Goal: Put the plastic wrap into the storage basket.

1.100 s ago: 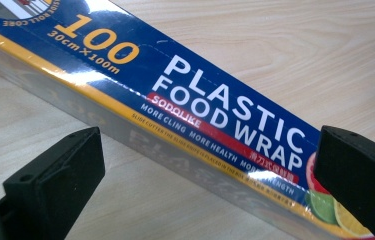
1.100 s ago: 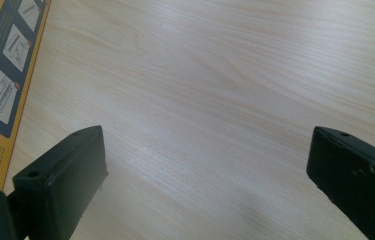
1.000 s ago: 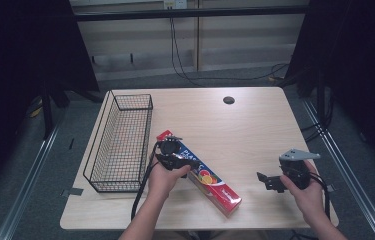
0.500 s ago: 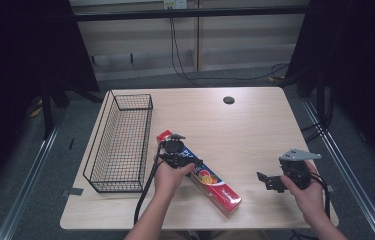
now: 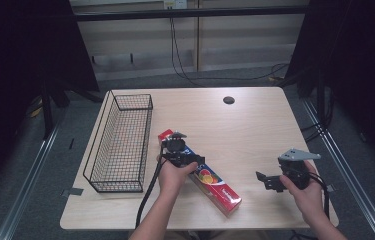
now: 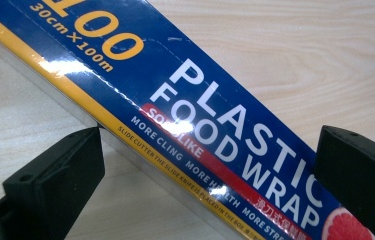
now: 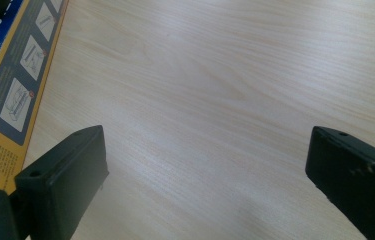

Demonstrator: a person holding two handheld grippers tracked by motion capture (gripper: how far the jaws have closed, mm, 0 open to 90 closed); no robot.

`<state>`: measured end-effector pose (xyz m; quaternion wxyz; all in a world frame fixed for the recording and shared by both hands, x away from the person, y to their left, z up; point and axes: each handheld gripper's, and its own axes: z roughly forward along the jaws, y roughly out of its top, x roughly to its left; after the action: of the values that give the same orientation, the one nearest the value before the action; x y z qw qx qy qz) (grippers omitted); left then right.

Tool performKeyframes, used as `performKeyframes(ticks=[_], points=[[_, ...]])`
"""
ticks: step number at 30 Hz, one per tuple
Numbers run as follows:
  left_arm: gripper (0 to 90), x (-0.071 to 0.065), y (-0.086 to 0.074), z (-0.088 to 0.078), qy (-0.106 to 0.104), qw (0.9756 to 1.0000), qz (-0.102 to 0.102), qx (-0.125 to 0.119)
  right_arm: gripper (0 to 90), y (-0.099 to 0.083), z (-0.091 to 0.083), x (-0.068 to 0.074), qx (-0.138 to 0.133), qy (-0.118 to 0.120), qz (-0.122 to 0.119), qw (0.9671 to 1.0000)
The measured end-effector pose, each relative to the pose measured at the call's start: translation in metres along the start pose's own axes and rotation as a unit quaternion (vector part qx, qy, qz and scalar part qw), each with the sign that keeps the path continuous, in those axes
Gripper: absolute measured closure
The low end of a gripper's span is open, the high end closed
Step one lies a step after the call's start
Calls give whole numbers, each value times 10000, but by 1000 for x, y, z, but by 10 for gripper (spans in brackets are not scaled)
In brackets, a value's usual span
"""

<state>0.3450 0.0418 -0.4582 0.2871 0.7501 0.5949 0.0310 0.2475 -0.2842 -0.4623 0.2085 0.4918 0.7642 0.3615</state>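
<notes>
A long blue, red and yellow plastic food wrap box (image 5: pixel 215 182) lies slantwise on the wooden table (image 5: pixel 240 135), near its front. My left gripper (image 5: pixel 181 156) hangs over the box's far half, pointing down. In the left gripper view my left gripper (image 6: pixel 207 150) is open, one jaw on each side of the box (image 6: pixel 190 115), which runs between them. My right gripper (image 5: pixel 265 179) is held low at the front right, to the right of the box. It stands open (image 7: pixel 205 145) over bare wood, with the box's end (image 7: pixel 5 75) at the left edge of that view.
A black wire basket (image 5: pixel 120 145) stands along the table's left side, just left of the box. A small dark round hole (image 5: pixel 228 100) sits in the tabletop at the back. Each gripper's cable trails off the front edge.
My left gripper has shifted a little to the right and settled over the box. The right gripper has stayed put.
</notes>
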Motion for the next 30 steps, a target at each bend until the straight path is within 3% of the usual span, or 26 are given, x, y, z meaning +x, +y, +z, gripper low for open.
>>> performKeyframes(ticks=[23, 30], points=[[0, -8, 4, 10, 7, 9993, -369, -80, 32, 0, 0, -1, -102, 23, 80, 9999], [0, -10, 4, 14, 112, 9989, -455, -31, 32, 0, -1, -1, -89, 56, 129, 9999]])
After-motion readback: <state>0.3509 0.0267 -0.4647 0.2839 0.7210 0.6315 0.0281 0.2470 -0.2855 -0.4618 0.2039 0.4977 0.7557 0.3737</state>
